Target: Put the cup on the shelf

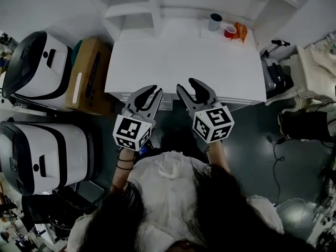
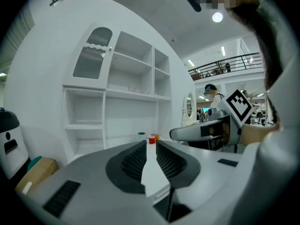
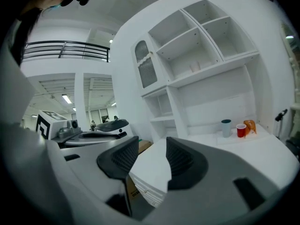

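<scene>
Item 1, my left gripper: fingers a narrow slit apart, nothing between them and touching nothing. It hangs over the floor just short of the near edge of the white surface.

Item 2, my right gripper: fingers apart, with a wider gap than the left, empty and touching nothing. It hangs beside the left gripper at the same near edge.

Item 3, grey-blue cup: upright at the far right of the surface, well apart from both grippers.

Item 4, red cup: upright just beside the grey-blue cup, with an orange object next to it.

Item 5, white shelf: rises at the back of the surface. Neither cup stands on it.
</scene>
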A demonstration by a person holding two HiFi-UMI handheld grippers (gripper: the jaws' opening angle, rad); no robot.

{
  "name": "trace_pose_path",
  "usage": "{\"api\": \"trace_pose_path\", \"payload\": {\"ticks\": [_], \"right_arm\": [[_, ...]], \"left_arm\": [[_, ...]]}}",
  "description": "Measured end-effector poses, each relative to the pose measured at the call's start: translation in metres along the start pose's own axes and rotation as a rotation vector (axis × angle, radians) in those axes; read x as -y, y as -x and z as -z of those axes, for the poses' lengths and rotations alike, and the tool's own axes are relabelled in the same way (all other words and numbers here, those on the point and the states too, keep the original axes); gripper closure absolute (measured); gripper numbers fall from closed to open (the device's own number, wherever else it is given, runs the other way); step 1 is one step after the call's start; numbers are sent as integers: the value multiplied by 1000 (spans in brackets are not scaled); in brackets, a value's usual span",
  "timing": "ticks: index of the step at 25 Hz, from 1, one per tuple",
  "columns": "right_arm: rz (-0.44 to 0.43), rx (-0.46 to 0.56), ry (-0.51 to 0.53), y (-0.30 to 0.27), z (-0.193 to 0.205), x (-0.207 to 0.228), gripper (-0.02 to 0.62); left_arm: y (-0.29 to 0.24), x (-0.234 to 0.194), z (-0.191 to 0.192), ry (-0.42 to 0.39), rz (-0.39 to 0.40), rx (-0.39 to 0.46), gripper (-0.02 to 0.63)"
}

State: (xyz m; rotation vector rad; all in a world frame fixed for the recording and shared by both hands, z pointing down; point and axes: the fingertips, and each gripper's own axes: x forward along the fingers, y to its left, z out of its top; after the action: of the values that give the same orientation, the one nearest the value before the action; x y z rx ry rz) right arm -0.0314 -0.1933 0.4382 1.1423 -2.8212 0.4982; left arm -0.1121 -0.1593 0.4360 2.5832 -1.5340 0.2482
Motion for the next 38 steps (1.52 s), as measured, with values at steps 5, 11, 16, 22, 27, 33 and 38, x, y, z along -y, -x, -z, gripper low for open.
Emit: {"api": "trace_pose_path", "payload": {"ticks": [5, 11, 16, 22, 27, 33, 38], "right_arm": [[29, 0, -16, 15, 26, -56, 407], [68, -6, -22, 38, 48, -106, 431], [96, -1, -14, 57, 50, -119, 449], [104, -12, 2, 73, 53, -130, 463], [101, -16, 5, 86, 56, -136, 474], [93, -20, -11, 109, 60, -131, 488], [79, -23, -5, 123, 63, -131, 495]], "left_arm": [[54, 0, 17, 6, 40, 6, 535], [102, 8, 29, 13, 88, 14, 535], [123, 19, 28, 11, 111, 39, 535], [140, 31, 35, 30, 107, 42, 535], [144, 46, 34, 41, 113, 51, 535], [145, 74, 31, 30, 123, 39, 535], [146, 91, 31, 21, 121, 34, 535]]}}
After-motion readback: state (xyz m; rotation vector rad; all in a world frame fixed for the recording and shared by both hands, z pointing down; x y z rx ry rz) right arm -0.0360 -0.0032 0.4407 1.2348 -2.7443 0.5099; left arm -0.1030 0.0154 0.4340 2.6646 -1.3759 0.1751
